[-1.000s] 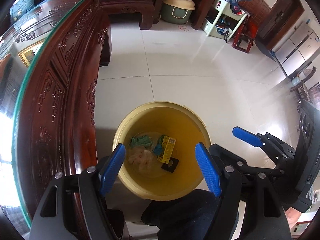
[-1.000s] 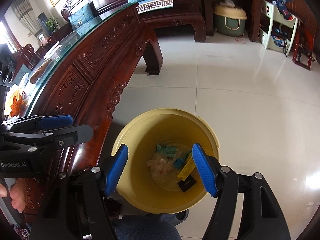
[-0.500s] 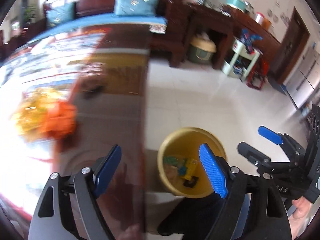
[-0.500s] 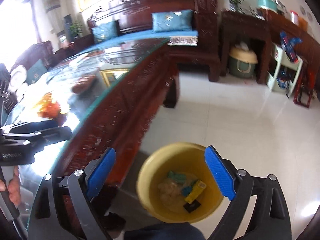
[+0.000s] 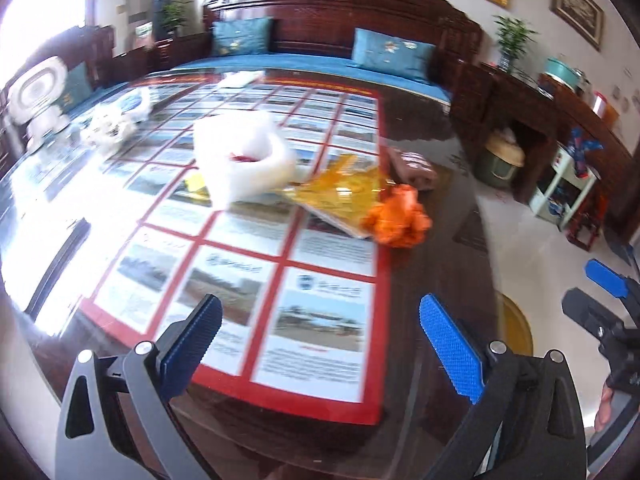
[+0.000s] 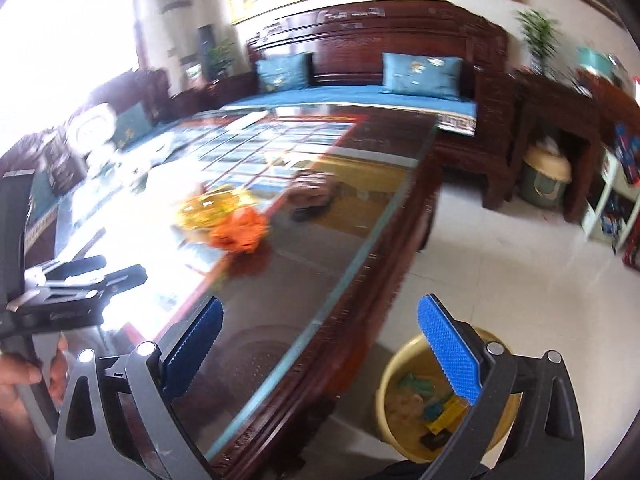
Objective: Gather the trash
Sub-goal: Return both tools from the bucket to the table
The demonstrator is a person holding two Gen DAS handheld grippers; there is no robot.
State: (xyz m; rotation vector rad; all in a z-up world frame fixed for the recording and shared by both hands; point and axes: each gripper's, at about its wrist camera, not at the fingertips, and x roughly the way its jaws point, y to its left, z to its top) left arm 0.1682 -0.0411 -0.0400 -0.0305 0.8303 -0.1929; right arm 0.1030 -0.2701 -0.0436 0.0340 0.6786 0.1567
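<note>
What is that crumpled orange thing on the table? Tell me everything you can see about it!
The orange thing is a scrunched-up lump, like thin plastic or paper; blur hides which. It lies on the glass-topped wooden table, near the edge on the floor side, right against a shiny yellow wrapper. A brown packet lies just behind it. No hand-held gripper touches it.
</note>
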